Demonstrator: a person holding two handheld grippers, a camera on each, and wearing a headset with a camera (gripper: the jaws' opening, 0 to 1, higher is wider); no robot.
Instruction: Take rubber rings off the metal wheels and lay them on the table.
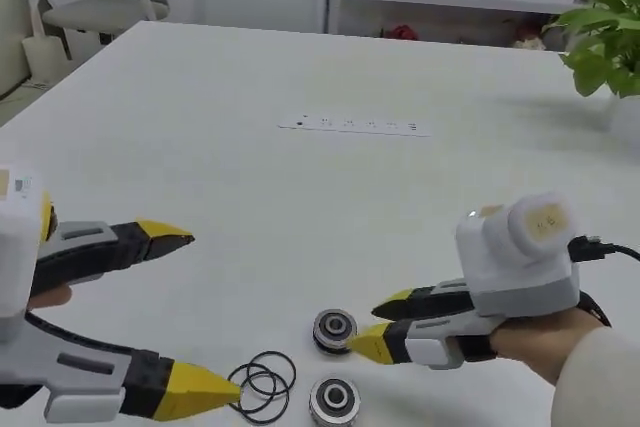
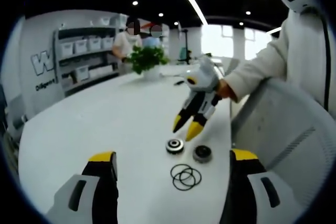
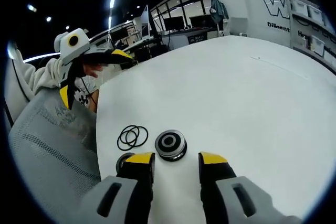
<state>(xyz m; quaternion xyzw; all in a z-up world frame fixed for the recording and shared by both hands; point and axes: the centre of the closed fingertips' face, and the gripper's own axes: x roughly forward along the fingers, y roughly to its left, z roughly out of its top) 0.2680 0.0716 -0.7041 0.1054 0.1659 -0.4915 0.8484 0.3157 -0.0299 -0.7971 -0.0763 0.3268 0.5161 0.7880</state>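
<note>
Jaws of the right gripper (image 1: 366,327) stand narrowly parted, empty, beside the wheel (image 1: 334,329) by the near edge of the table (image 1: 300,77); best pinch only its rubber ring (image 3: 159,153). Left gripper (image 1: 212,315) gapes empty.

Table (image 1: 300,187): uniform white. Rubber rings (image 1: 264,384), lower centre of the head view: black. Metal wheels (image 1: 334,399): silver with dark hubs; the upper wheel (image 1: 334,329) has a black outer band. Left gripper (image 1: 214,317) and right gripper (image 1: 363,327): yellow tips, black mid-sections, grey-white bodies. Plant (image 1: 600,42), upper right: green.
</note>
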